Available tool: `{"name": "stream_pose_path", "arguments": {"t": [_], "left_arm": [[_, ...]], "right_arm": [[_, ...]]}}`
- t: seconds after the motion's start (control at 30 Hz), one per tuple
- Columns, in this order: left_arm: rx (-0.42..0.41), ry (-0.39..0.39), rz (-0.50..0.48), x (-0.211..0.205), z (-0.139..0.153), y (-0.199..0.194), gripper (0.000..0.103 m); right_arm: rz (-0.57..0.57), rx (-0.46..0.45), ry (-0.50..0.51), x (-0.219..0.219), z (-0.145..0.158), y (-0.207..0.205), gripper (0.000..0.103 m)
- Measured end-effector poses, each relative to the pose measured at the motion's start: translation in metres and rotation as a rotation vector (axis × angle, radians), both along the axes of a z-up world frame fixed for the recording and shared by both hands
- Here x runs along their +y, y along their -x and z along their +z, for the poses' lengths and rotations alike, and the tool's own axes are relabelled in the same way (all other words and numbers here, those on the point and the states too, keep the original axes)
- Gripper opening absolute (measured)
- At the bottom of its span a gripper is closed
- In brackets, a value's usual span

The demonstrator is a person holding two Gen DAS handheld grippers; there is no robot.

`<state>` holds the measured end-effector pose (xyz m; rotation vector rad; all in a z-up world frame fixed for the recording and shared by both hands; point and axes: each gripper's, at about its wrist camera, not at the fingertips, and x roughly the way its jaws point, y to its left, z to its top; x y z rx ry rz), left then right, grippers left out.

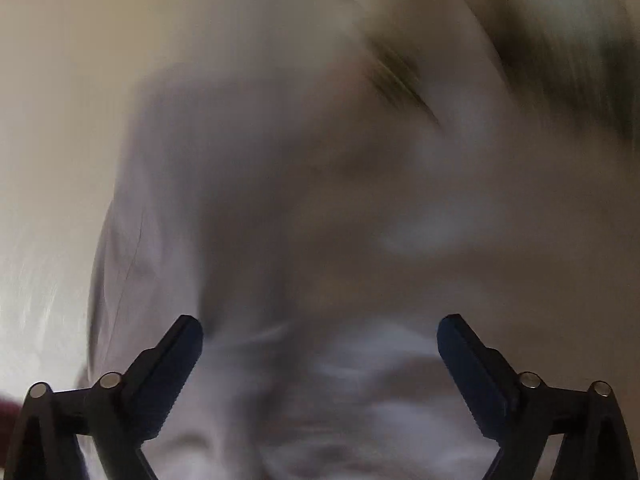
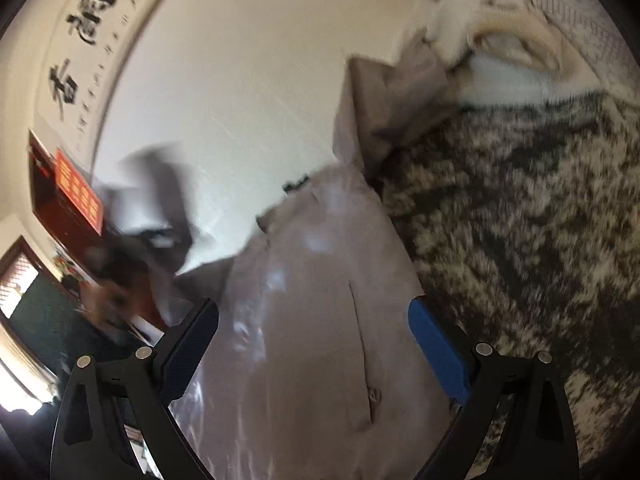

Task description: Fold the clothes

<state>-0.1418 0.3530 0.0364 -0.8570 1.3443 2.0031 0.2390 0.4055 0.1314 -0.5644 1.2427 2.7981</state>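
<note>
Your right view shows a mottled dark-and-cream blanket point(image 2: 520, 220) filling the right side. A pale mauve garment point(image 2: 320, 300) lies along its left edge and runs down between the right gripper point(image 2: 314, 326) fingers, which stand wide apart, gripping nothing. Your left gripper point(image 1: 320, 334) fingers are likewise spread apart, with blurred mauve cloth point(image 1: 260, 200) between and beyond them.

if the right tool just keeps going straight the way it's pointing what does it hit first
Most likely the pale mauve garment, which fills the gap between the open right tool fingers. The patterned blanket lies off to the side. Depth is unclear through the blur.
</note>
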Motion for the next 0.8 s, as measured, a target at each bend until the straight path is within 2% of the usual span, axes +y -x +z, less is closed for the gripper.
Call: {"name": "stream_pose_path", "arguments": {"t": [0.07, 0.17, 0.27, 0.3, 0.37, 0.43, 0.53, 0.6, 0.63, 0.7, 0.77, 0.8], "left_arm": [[-0.025, 0.051, 0.039, 0.012, -0.036, -0.006, 0.091], [-0.101, -0.085, 0.171, 0.002, -0.022, 0.006, 0.091], [-0.255, -0.295, 0.252, -0.031, 0.017, 0.025, 0.091], [-0.244, -0.331, 0.284, -0.044, 0.027, 0.030, 0.091], [-0.257, -0.406, 0.338, -0.077, 0.039, 0.041, 0.091], [-0.331, -0.500, 0.384, -0.122, 0.042, 0.070, 0.091], [-0.474, -0.622, 0.508, -0.184, 0.041, 0.102, 0.091], [-0.622, -0.642, 0.528, -0.210, 0.028, 0.108, 0.091], [-0.665, -0.639, 0.511, -0.217, 0.023, 0.110, 0.091], [-0.695, -0.641, 0.531, -0.222, 0.008, 0.125, 0.091], [-0.703, -0.655, 0.628, -0.225, -0.010, 0.150, 0.091], [-0.713, -0.685, 0.697, -0.231, -0.019, 0.166, 0.091]], "right_arm": [[-0.015, 0.040, 0.031, 0.008, 0.003, -0.011, 0.098], [-0.031, 0.072, 0.088, 0.019, 0.002, -0.021, 0.098], [-0.048, 0.088, 0.155, 0.031, -0.001, -0.024, 0.098], [-0.052, 0.090, 0.169, 0.033, -0.001, -0.025, 0.098], [-0.051, 0.103, 0.186, 0.035, 0.000, -0.026, 0.098], [-0.046, 0.112, 0.185, 0.034, 0.002, -0.026, 0.098], [-0.029, 0.111, 0.178, 0.028, 0.003, -0.024, 0.098], [-0.015, 0.104, 0.175, 0.025, 0.003, -0.022, 0.098], [-0.008, 0.101, 0.175, 0.024, 0.002, -0.020, 0.098], [0.005, 0.095, 0.186, 0.022, -0.001, -0.017, 0.098], [0.023, 0.086, 0.193, 0.019, -0.004, -0.013, 0.098], [0.029, 0.080, 0.192, 0.017, -0.005, -0.011, 0.098]]}}
